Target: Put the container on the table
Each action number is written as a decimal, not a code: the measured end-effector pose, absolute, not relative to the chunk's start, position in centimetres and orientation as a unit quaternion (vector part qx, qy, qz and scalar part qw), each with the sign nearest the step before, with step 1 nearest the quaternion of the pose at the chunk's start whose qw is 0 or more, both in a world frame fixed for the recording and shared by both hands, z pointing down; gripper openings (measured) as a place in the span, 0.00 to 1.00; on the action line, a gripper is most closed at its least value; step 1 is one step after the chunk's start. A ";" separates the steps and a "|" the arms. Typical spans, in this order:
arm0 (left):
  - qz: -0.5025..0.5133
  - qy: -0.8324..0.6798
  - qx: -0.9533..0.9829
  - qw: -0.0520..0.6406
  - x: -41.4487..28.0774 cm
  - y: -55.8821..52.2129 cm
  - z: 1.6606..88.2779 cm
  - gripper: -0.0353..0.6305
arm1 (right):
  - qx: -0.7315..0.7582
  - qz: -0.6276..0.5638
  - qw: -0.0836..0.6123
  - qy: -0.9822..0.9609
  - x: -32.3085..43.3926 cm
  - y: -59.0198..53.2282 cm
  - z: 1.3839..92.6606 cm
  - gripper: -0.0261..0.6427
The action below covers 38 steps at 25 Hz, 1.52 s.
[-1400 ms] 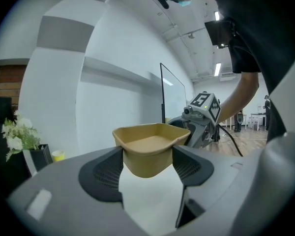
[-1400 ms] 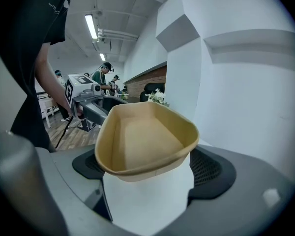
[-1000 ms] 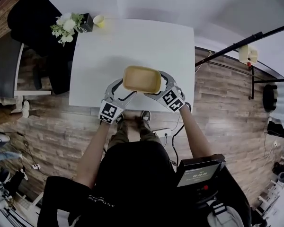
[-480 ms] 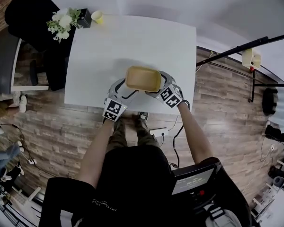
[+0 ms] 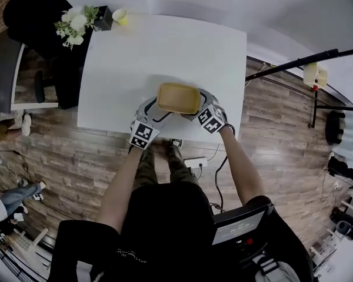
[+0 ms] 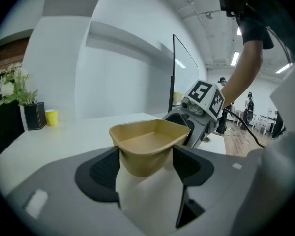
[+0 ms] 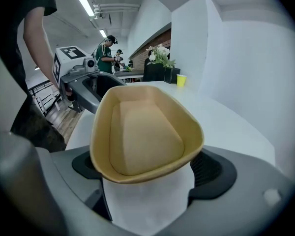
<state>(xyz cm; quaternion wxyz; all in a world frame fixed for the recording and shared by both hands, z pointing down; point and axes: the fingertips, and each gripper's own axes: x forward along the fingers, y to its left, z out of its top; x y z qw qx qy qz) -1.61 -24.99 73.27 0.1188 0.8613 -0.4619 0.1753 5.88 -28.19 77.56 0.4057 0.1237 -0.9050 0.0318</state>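
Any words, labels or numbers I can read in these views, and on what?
Nothing here is legible.
Shirt print: white lettering, too small and blurred to read.
Screen: lines of text, too small to read.
Marker cubes: black-and-white square patterns only, no words.
Container: no print visible.

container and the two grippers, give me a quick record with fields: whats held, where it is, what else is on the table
item: tan open container, empty
held by: left gripper on one end, right gripper on the other, jaws closed on its walls
place: over the near side of the white table; whether it touches the top cannot be told
orientation: upright, opening up
also on table: yellow cup and flowers at the far left corner
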 end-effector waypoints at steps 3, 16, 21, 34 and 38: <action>0.179 -0.460 0.861 0.123 -1.6 -25.1 73.9 0.53 | 0.124 0.029 0.414 -0.901 6.0 -28.3 78.2 0.83; 0.197 -0.456 0.856 0.144 -1.6 -25.1 76.1 0.53 | 0.121 0.035 0.434 -0.892 6.0 -28.4 79.6 0.84; 0.204 -0.453 0.854 0.153 -1.5 -25.0 76.7 0.54 | 0.118 0.042 0.437 -0.891 6.1 -28.5 79.8 0.84; 0.218 -0.448 0.853 0.160 -1.6 -24.9 77.1 0.54 | 0.100 0.045 0.463 -0.880 6.6 -28.6 80.2 0.89; 0.220 -0.449 0.850 0.163 -1.7 -24.8 77.0 0.54 | 0.098 0.041 0.467 -0.878 7.1 -28.5 80.1 0.89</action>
